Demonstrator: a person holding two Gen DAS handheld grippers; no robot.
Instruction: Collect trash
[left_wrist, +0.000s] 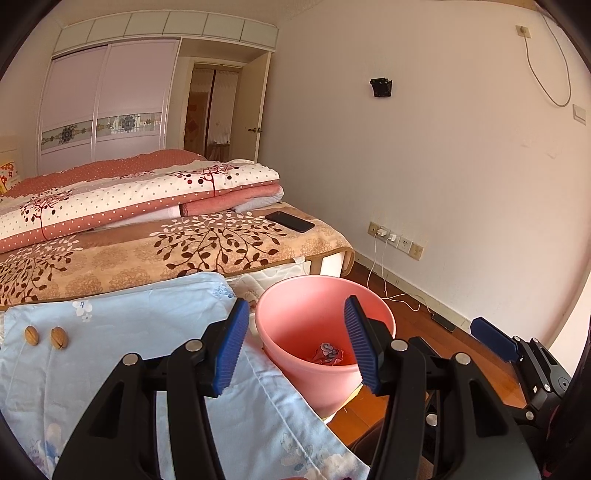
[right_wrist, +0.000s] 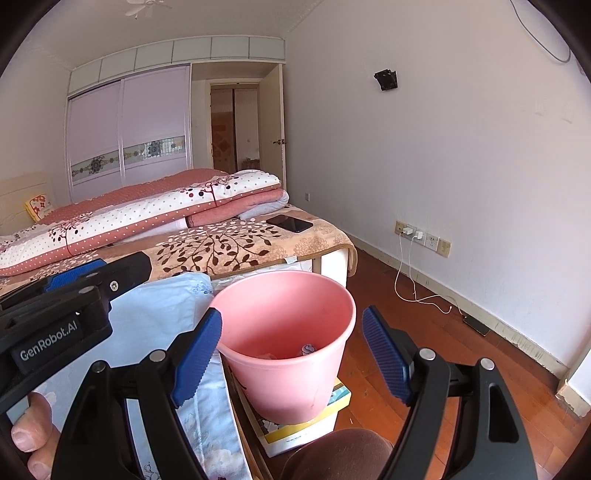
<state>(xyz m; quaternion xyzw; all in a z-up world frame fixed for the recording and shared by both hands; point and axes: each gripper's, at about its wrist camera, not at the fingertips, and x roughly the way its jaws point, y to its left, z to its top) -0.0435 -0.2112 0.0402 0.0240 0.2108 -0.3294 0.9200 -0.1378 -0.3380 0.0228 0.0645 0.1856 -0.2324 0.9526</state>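
Observation:
A pink plastic bin (left_wrist: 325, 354) (right_wrist: 291, 369) stands on a flat box beside the bed, with a crumpled printed wrapper (left_wrist: 328, 355) (right_wrist: 307, 349) at its bottom. Two brown nuts (left_wrist: 44, 336) lie on the light blue floral cloth (left_wrist: 140, 332) (right_wrist: 162, 317) to the left. My left gripper (left_wrist: 297, 349) hovers open over the bin's near left rim, nothing between its blue pads. My right gripper (right_wrist: 295, 356) stands open with the bin framed between its fingers, holding nothing. Its blue fingertip (left_wrist: 495, 338) shows at the right of the left wrist view.
A bed with folded dotted quilts (left_wrist: 140, 199) and a leaf-print blanket (right_wrist: 229, 247) lies behind. A black phone (left_wrist: 290, 221) (right_wrist: 290, 223) rests on its corner. Charger cables (right_wrist: 417, 291) trail from wall sockets across the wooden floor. A person's fingers (right_wrist: 33, 435) hold the left gripper's body.

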